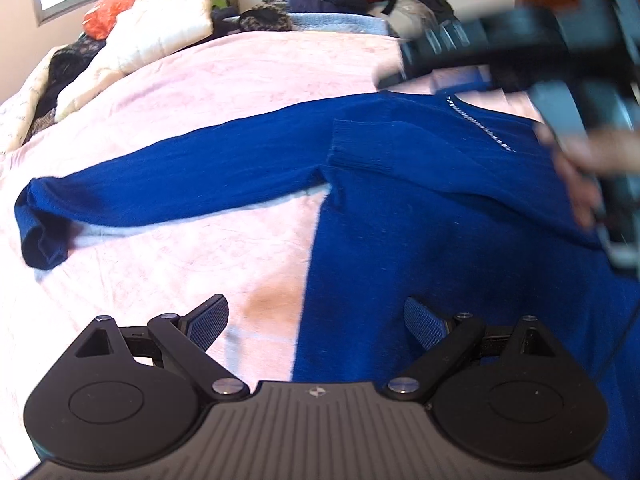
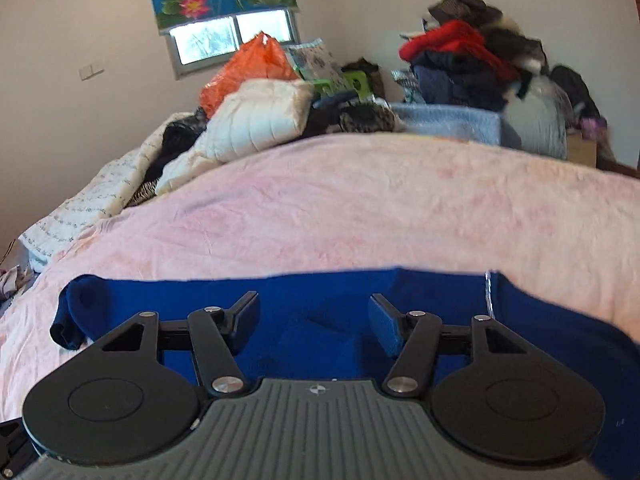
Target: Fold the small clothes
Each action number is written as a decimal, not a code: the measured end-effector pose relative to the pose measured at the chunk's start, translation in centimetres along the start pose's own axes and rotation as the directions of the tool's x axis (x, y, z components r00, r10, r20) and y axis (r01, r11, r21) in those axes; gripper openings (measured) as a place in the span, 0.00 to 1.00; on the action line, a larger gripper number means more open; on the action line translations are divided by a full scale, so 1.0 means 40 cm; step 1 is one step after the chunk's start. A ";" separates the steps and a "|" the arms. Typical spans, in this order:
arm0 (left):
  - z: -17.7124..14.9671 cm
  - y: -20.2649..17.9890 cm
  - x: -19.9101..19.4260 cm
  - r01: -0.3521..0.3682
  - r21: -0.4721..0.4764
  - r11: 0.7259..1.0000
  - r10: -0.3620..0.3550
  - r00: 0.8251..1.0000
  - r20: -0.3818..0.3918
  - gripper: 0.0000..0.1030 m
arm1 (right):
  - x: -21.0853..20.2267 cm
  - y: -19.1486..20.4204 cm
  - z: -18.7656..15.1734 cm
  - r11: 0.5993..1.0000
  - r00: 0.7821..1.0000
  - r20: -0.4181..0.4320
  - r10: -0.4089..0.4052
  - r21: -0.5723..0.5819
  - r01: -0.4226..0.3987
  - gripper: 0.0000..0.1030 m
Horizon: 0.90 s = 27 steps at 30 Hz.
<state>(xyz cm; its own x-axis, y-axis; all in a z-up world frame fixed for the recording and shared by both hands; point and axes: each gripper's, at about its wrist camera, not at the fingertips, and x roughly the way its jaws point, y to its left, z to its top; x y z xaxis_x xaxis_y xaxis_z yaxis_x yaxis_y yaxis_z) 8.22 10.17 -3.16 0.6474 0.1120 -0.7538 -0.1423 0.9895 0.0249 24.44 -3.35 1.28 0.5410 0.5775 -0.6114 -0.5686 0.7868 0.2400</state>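
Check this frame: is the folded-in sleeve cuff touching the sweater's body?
Touching. The left wrist view shows the ribbed cuff lying flat on the blue sweater, no pink bedspread between them.

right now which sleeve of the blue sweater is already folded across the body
The right-hand sleeve, its ribbed cuff lying on the blue sweater. The other sleeve stretches out flat over the pink blanket.
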 end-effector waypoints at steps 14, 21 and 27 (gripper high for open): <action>-0.003 0.030 -0.007 -0.032 -0.025 0.999 0.032 0.999 -0.011 0.93 | 0.001 0.030 -0.103 0.994 0.993 -0.095 0.065 0.089 -0.057 0.74; 0.001 0.039 -0.008 -0.057 -0.030 0.998 0.057 0.998 -0.003 0.93 | -0.057 0.052 -0.130 0.997 1.000 -0.019 -0.009 0.078 0.010 0.75; 0.005 0.067 -0.010 -0.083 -0.070 0.994 0.084 0.996 0.015 0.93 | -0.139 0.072 -0.158 0.997 0.997 0.058 -0.043 0.073 0.038 0.78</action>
<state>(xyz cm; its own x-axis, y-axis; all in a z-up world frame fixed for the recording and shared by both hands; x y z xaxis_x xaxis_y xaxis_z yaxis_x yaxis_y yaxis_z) 7.72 12.80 -2.66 0.6442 0.1963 -0.7392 -0.2473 0.9681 0.0416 15.89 -5.65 0.61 0.6000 0.5552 -0.5760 -0.5009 0.8221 0.2706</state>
